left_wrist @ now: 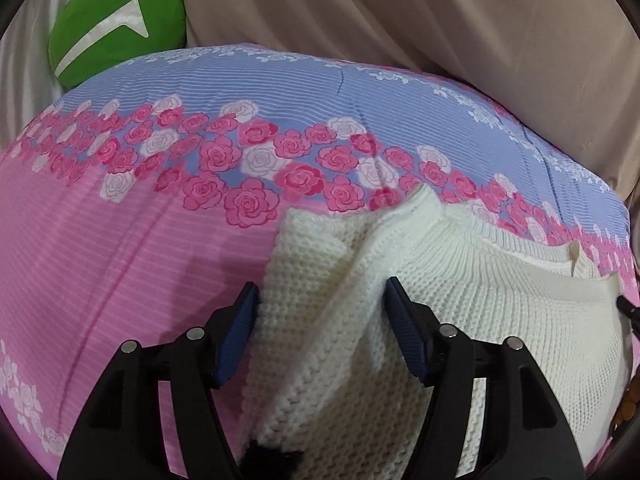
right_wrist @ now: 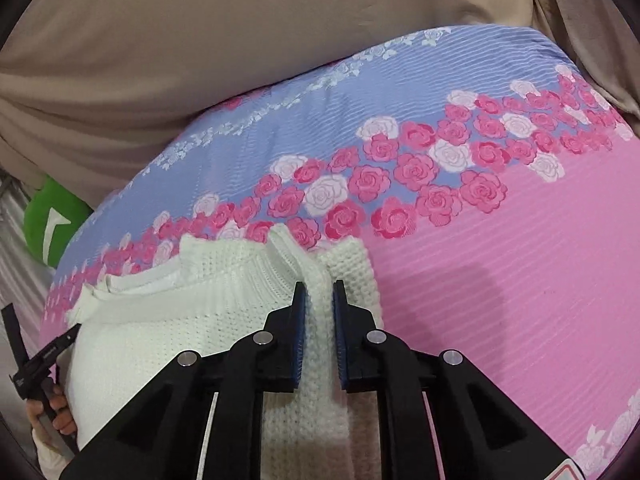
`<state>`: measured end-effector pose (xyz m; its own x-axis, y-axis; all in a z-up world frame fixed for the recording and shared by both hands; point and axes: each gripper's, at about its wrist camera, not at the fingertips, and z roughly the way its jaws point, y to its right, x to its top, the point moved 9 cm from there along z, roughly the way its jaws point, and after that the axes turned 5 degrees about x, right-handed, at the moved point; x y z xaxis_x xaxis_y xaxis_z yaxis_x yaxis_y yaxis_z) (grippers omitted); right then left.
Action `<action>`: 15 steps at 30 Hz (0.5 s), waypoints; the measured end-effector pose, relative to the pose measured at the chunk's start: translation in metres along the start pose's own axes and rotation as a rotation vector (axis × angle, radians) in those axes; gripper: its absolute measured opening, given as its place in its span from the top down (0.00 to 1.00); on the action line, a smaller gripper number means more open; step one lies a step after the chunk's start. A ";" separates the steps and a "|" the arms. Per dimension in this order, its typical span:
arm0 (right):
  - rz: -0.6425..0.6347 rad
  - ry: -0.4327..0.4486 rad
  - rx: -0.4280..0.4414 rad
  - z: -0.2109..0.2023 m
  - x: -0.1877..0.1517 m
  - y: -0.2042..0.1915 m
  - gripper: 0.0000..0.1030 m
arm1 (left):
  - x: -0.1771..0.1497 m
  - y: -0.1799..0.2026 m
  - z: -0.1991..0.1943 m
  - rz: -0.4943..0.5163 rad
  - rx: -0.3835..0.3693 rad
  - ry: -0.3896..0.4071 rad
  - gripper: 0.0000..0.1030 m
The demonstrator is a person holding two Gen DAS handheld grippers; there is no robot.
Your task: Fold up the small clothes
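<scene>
Cream chunky-knit sweater (left_wrist: 460,300) lies on a bed covered by a pink and periwinkle striped bedsheet (left_wrist: 132,248) with a diagonal band of pink and white printed roses. Sweater sits at the near edge of the bed, ribbed collar toward the rose band, body partly bunched.

Left gripper (left_wrist: 320,308): 2 black fingers with blue ribbed pads, spread wide. A raised fold of the knit runs up between them; the left pad touches the knit edge, and whether the right pad touches the knit cannot be told. Dark fuzzy patch on the knit at the bottom of the left wrist view, too cropped to identify.

Right gripper (right_wrist: 319,304): fingers nearly together, pinching a narrow ridge of the same sweater (right_wrist: 180,320) near the collar's right end. Pads press the knit from both sides.

The left gripper's black body and the person's left hand (right_wrist: 52,412) show at the lower left edge of the right wrist view, beside the sweater.

Surroundings: beige draped fabric (left_wrist: 440,20) bunched along the far side of the bed, creased. Green round plush cushion with a white chevron stripe (left_wrist: 116,28) sits at the bed's far corner against the beige fabric, next to a silvery satin cloth (left_wrist: 24,56). Sheet is mostly flat, with a few crease lines.
</scene>
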<state>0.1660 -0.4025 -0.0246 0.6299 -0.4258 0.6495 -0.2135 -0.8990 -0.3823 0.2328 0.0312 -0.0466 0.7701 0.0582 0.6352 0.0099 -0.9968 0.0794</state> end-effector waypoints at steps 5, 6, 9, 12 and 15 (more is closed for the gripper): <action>-0.088 0.130 -0.029 -0.050 -0.001 -0.038 0.80 | 0.000 0.000 -0.001 0.009 0.039 0.015 0.34; -0.124 0.118 0.001 -0.055 -0.009 -0.054 0.80 | 0.001 0.000 -0.001 0.013 0.046 0.018 0.34; -0.209 0.033 0.107 -0.057 -0.049 -0.097 0.80 | 0.001 0.000 -0.005 0.017 0.059 0.026 0.34; -0.287 -0.054 0.157 -0.048 -0.096 -0.130 0.80 | -0.003 0.009 -0.031 0.036 0.025 0.053 0.42; -0.323 -0.104 0.203 -0.043 -0.131 -0.152 0.80 | -0.019 0.033 -0.082 0.089 -0.070 0.106 0.42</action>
<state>0.0839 -0.2140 -0.0238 0.7152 -0.1025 0.6914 0.1536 -0.9419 -0.2986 0.1663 0.0021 0.0069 0.6940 -0.0214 0.7197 -0.1033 -0.9922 0.0702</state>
